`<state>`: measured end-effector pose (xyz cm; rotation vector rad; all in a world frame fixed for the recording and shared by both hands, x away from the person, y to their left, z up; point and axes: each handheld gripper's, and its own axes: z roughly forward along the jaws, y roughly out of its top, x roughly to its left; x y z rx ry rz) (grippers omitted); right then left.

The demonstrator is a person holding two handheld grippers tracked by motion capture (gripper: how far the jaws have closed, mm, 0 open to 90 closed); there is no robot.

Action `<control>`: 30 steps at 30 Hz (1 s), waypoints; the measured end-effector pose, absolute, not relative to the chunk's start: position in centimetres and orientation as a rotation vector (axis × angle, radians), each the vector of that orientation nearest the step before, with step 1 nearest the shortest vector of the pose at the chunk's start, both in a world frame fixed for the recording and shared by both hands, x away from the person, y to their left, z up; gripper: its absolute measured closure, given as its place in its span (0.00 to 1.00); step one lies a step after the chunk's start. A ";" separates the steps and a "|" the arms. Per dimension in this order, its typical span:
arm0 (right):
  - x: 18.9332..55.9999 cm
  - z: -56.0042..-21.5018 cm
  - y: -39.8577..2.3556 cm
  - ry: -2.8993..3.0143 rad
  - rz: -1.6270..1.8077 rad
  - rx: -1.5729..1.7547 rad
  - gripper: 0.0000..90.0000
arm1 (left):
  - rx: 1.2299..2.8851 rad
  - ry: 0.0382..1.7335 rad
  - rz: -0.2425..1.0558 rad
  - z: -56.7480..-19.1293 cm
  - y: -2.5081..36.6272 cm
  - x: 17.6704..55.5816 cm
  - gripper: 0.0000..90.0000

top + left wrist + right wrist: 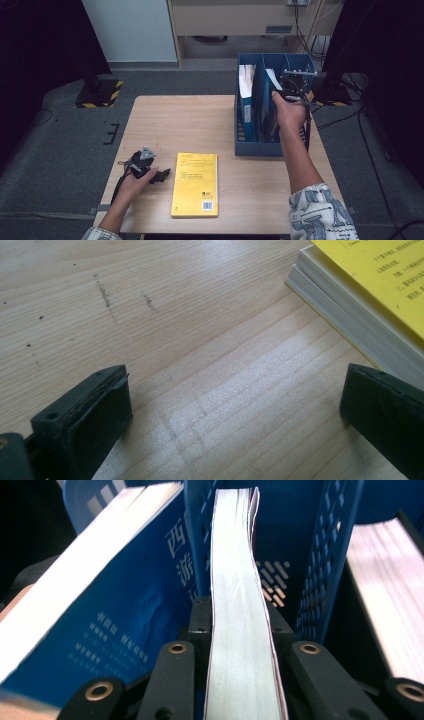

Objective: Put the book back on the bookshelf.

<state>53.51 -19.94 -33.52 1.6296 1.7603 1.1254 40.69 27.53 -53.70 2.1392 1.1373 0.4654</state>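
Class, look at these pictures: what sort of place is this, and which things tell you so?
Probably a lab or recording workspace: a wooden table with a blue file rack, trailing cables on grey carpet, and hazard-striped stand bases.

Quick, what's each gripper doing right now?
Left gripper: open, holding nothing, resting on the table beside the yellow book.
Right gripper: shut on a book in the blue rack.

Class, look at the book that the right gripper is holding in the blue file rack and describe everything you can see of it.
The book is a thin paperback seen edge-on: a block of white page edges with a slightly wavy cover edge at one side. It stands upright in the middle compartment of the blue file rack, between perforated blue dividers. The right gripper is shut on it, one black jaw pressing each cover. A blue-covered book stands in the next compartment, apart from it.
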 end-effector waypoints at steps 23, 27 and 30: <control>55.9 -34.4 -19.1 1.694 1.111 1.600 0.81 | 2.140 1.134 0.464 -53.7 27.5 40.7 0.00; 55.9 -34.5 -19.1 1.697 1.116 1.603 0.81 | 2.140 1.133 0.464 -53.7 27.5 40.7 0.00; 55.8 -34.4 -19.0 1.703 1.109 1.608 0.81 | 2.140 1.133 0.464 -53.7 27.5 40.7 0.00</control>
